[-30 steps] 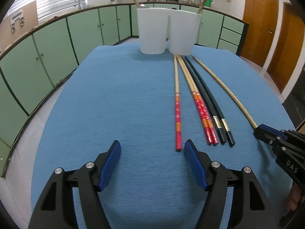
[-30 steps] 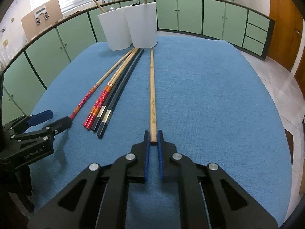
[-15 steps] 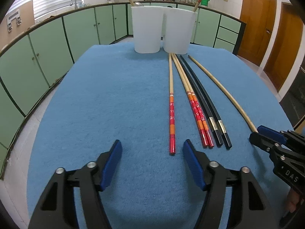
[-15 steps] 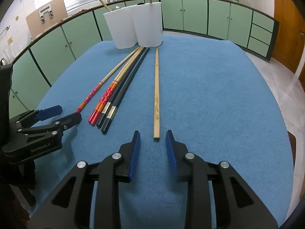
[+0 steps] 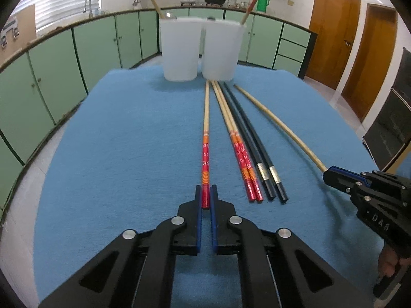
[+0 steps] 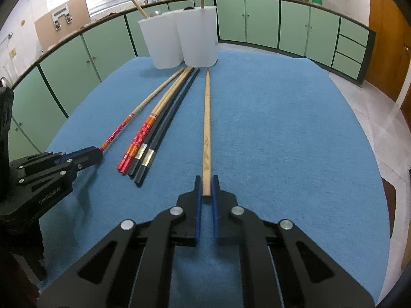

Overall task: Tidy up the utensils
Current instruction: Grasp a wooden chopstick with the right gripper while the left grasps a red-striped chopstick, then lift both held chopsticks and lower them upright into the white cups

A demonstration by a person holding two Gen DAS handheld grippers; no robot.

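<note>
Nearest to me, both tongs are down at the table's near side, each pinching the butt end of one chopstick. The left tongs (image 5: 205,197) are pressed together on the red-handled chopstick (image 5: 205,151), which lies flat on the blue table (image 5: 128,154) and runs straight away from the pads toward the cups. The right tongs (image 6: 206,187) grip the plain wooden chopstick (image 6: 206,128) the same way, its long axis in line with the fingers and its thin tip pointing at the far cups.

Between them lie a red pair (image 5: 241,161) and a black pair (image 5: 257,154), untouched, all fanning toward the same spot.

At the far edge stand two white cups (image 5: 179,48), touching, each already holding a stick. Each chopstick's tip nearly reaches a cup, so the lift will probably have to swing the tips up and over the rims.
</note>
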